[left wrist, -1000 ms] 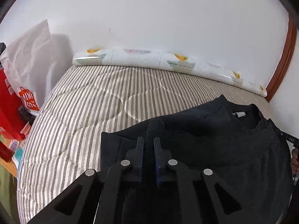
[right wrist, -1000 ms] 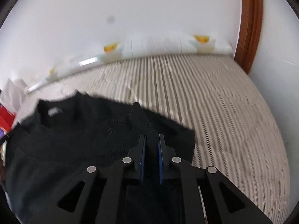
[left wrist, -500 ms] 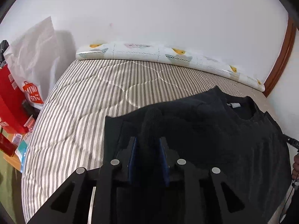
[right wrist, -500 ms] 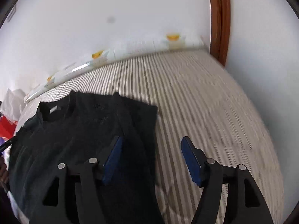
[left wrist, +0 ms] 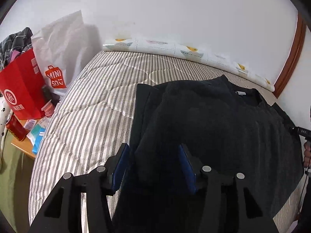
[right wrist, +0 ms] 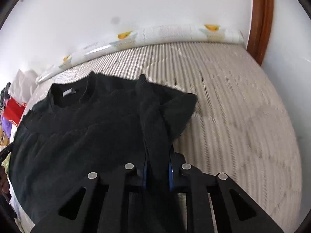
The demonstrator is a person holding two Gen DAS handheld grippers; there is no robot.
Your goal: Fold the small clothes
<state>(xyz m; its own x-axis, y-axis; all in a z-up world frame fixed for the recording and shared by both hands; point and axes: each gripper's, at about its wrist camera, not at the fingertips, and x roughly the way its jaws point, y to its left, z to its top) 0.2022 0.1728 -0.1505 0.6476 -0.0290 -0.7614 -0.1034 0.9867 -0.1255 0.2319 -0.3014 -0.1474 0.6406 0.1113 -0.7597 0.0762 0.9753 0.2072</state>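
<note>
A small black knit sweater (left wrist: pixel 213 120) lies on the striped bed, collar and white neck label toward the wall; it also shows in the right wrist view (right wrist: pixel 87 128). My left gripper (left wrist: pixel 153 165) is open over the sweater's left side, blue pads apart, with black fabric lying between them. My right gripper (right wrist: pixel 157 167) is shut on a raised fold of the sweater's right sleeve or side (right wrist: pixel 153 120).
The striped quilted mattress (left wrist: pixel 93 104) runs to a white patterned bolster (left wrist: pixel 175 48) by the wall. A white Miniso bag (left wrist: pixel 58 58), a red bag (left wrist: pixel 21 85) and a red can (left wrist: pixel 15 130) are left of the bed. A wooden door frame (right wrist: pixel 260 19) stands at right.
My left gripper opened and let go of the fabric it pinched. My right gripper, shut a second ago, open half a second ago, is shut on a sweater fold again.
</note>
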